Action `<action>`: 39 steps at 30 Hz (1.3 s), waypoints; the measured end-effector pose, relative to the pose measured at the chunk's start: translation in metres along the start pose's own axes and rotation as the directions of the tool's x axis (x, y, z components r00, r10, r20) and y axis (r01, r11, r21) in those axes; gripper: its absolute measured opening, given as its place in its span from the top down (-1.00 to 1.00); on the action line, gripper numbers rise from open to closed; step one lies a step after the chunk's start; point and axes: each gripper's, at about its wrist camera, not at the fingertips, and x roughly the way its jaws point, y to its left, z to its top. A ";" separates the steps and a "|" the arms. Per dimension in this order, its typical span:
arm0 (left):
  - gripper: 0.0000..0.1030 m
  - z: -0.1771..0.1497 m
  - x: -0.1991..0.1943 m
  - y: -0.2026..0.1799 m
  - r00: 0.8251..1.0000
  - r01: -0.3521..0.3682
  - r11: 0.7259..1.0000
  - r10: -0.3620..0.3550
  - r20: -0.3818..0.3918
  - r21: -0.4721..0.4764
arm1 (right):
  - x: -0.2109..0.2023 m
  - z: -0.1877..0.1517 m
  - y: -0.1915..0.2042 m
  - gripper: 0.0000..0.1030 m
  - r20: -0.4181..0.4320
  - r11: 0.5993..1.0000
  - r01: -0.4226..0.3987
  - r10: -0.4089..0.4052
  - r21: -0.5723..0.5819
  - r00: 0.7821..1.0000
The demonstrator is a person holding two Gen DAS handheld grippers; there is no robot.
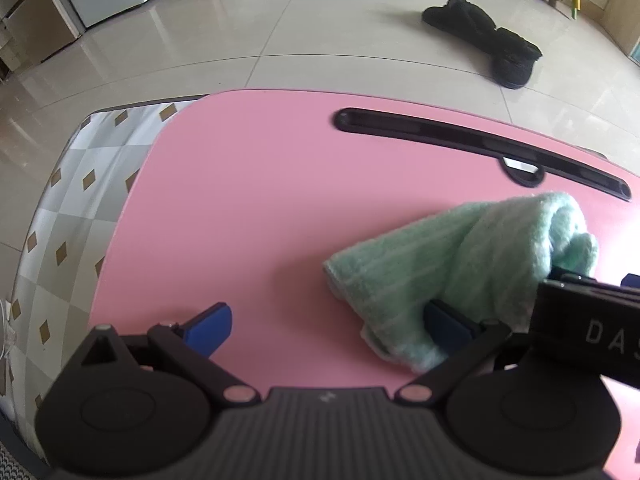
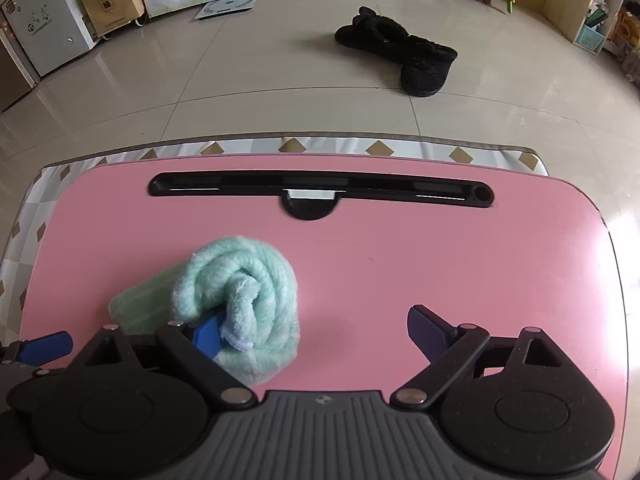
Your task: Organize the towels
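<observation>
A mint-green towel (image 1: pixel 460 264) lies rolled up on the pink table (image 1: pixel 248 208). My left gripper (image 1: pixel 326 326) is open wide over bare table, and its right pad (image 1: pixel 444 324) touches the near end of the roll, which lies outside the jaws. In the right wrist view the towel (image 2: pixel 240 300) shows its spiral end. My right gripper (image 2: pixel 318 334) is open too. Its left pad (image 2: pixel 208 336) is tucked against the roll's loose end, and its right pad (image 2: pixel 428 332) hangs over bare table. The towel lies between the two grippers.
A black slot (image 2: pixel 320 190) runs along the table's far side. A diamond-patterned cloth (image 1: pixel 80 184) shows under the table's left and far edges. Black fluffy slippers (image 2: pixel 400 52) lie on the tiled floor beyond. A white cabinet (image 2: pixel 44 28) and boxes stand at the far left.
</observation>
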 end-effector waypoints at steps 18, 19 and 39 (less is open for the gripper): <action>-1.00 -0.020 -0.013 -0.068 0.999 0.048 0.991 -0.049 0.005 0.127 | -0.013 -0.017 -0.057 -0.76 -0.016 0.998 0.059 -0.059 0.033 0.998; -1.00 -0.021 -0.014 -0.072 0.999 0.049 0.990 -0.051 0.007 0.136 | -0.014 -0.018 -0.061 -0.76 -0.019 0.997 0.060 -0.060 0.038 0.998; -1.00 -0.041 -0.023 -0.145 0.997 0.061 0.957 -0.074 0.037 0.285 | -0.031 -0.044 -0.128 -0.75 -0.060 0.990 0.104 -0.099 0.100 0.993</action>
